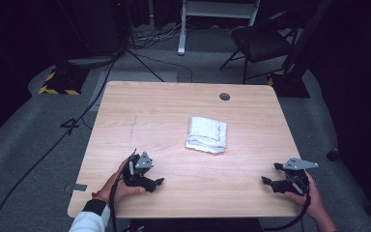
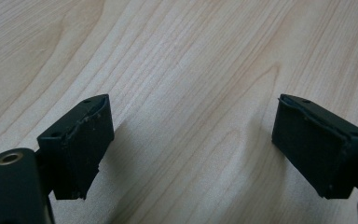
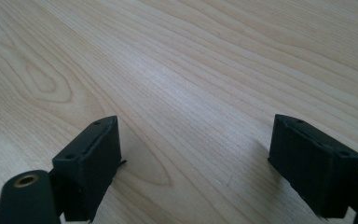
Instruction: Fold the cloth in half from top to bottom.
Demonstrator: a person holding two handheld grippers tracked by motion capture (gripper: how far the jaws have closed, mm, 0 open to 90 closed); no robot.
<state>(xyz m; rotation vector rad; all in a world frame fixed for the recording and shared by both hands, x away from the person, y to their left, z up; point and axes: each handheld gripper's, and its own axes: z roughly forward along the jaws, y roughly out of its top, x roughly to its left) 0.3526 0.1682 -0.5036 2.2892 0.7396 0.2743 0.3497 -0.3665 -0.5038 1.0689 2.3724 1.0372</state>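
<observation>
Worktop (image 1: 174,121) bears one folded white cloth (image 1: 206,134), seemingly a towel; two grippers, left gripper (image 1: 155,182) and right gripper (image 1: 269,174), rest well apart from it, fingers wide open, empty.

From my left gripper (image 2: 191,140) camera, both jaw bases are cut off at the bottom edge. Same on the right gripper (image 3: 193,161). High view: right forearm cropped at the frame edge; cloth (image 1: 206,134) folds too small to count.
</observation>
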